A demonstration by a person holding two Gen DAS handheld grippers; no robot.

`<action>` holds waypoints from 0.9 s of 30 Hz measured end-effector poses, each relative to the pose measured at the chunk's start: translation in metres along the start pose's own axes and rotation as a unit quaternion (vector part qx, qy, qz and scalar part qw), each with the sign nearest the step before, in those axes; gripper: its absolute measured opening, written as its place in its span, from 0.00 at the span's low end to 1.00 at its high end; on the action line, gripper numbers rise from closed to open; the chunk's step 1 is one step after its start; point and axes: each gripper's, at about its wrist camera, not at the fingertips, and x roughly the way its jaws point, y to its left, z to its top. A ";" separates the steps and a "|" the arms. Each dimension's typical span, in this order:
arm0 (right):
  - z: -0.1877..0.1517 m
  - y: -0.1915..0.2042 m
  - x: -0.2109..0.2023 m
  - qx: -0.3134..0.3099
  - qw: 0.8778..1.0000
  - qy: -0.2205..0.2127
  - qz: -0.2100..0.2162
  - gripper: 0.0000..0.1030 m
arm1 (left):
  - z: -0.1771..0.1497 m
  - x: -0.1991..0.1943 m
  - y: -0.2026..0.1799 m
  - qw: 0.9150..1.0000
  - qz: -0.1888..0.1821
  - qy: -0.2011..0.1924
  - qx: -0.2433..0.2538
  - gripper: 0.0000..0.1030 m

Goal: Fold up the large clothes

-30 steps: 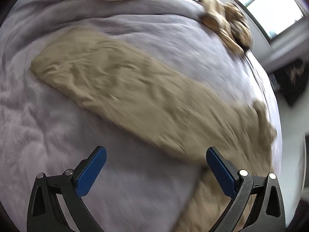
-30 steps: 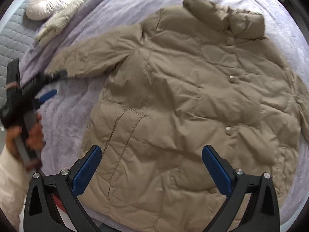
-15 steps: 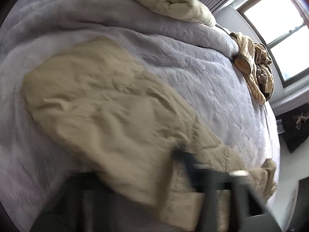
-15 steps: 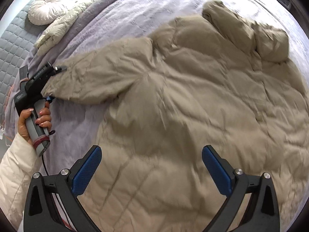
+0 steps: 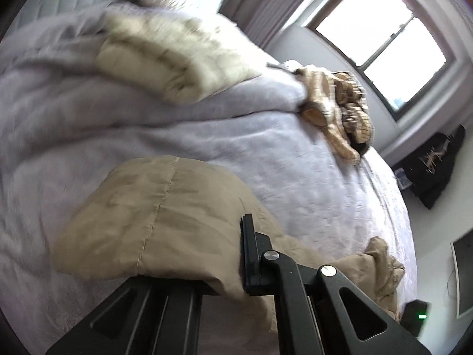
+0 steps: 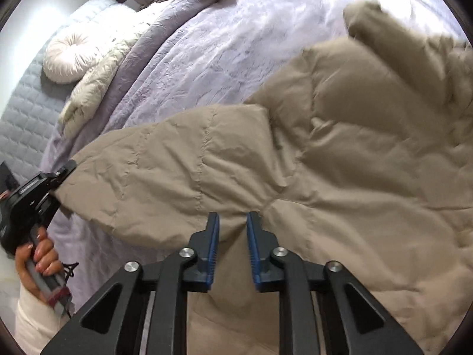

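Observation:
A tan puffer coat (image 6: 354, 153) lies spread on the lilac bedspread (image 6: 207, 44). Its sleeve (image 6: 165, 171) stretches to the left. My left gripper (image 6: 63, 174) is shut on the sleeve's cuff; in the left wrist view the cuff (image 5: 159, 213) drapes over the gripper (image 5: 233, 266) and hides one finger. My right gripper (image 6: 232, 227) is shut on a pinch of coat fabric near the armpit, under the sleeve. The coat's hood (image 6: 384, 23) lies at the far right.
A cream quilted garment (image 5: 177, 56) and a round white cushion (image 6: 71, 56) lie near the grey headboard (image 6: 23, 112). A striped beige garment (image 5: 340, 103) sits at the bed's far edge. A window (image 5: 384, 38) and dark bag (image 5: 434, 162) are beyond.
My left gripper closed on the sleeve cuff and lifted it. My right gripper came down toward the coat and closed on fabric at the armpit.

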 end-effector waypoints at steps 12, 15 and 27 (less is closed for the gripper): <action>-0.015 -0.014 0.041 0.024 0.996 0.039 0.070 0.14 | -0.039 -0.025 -0.172 0.982 -0.120 0.017 0.143 0.07; -0.018 -0.032 0.011 0.041 0.994 0.026 0.094 0.14 | -0.072 -0.017 -0.225 0.969 -0.135 0.040 0.204 0.07; -0.078 -0.186 -0.145 0.157 0.982 -0.104 -0.022 0.14 | -0.271 0.072 -0.358 0.902 -0.039 0.141 0.407 0.08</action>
